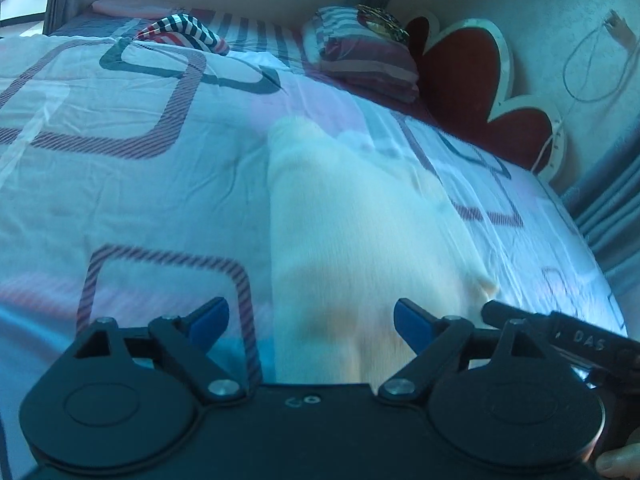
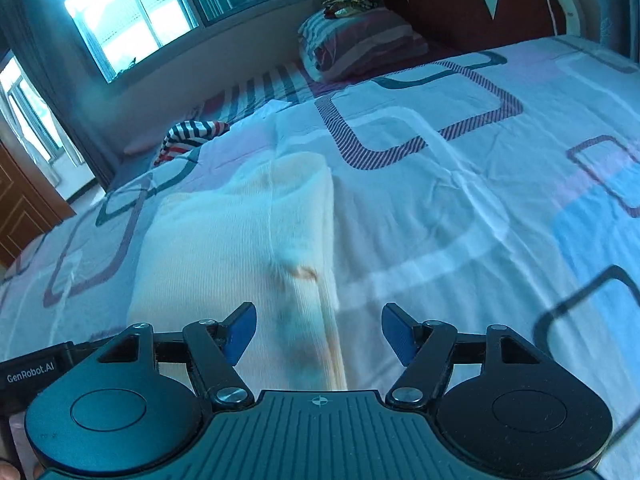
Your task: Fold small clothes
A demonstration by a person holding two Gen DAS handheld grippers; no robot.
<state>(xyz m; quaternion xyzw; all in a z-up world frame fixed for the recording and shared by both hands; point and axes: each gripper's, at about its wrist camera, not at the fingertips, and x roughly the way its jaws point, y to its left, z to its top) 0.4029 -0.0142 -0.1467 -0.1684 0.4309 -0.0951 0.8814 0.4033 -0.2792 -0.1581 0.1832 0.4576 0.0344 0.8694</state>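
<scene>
Cream ribbed knit, folded into a long narrow panel, lies flat on the quilt: this is the small garment (image 1: pixel 360 216), and in the left wrist view it runs from just ahead of the fingers up toward 12 o'clock, its far end blurred. The left gripper (image 1: pixel 311 323) hovers over its near end with its blue pads (image 1: pixel 210 320) spread wide and nothing between them; the garment's left edge passes through the gap. At 3 o'clock the black tip of the other tool pokes into this view.

In the right wrist view the same garment (image 2: pixel 240 248) stretches from between the fingers up toward 11 o'clock, with a small brownish mark near its right-hand fold. The right gripper (image 2: pixel 319 330) is likewise wide open and holds nothing; its blue pads (image 2: pixel 398 334) straddle the garment's right edge (whether they touch the cloth cannot be told).

The quilt (image 1: pixel 140 184) is pale, printed with rounded squares in striped maroon and dark grey, and it covers most of the bed. A striped cloth (image 1: pixel 184 32) in navy, white and red sits crumpled at 11 o'clock in the left view, well apart from the garment. A striped pillow (image 1: pixel 360 56) rests at about 1 o'clock against the headboard (image 1: pixel 472 76), which is dark red with a white scalloped border, and something patterned in gold and black lies on top of the pillow. A bright window (image 2: pixel 120 12) fills the 11 o'clock corner of the right view.
</scene>
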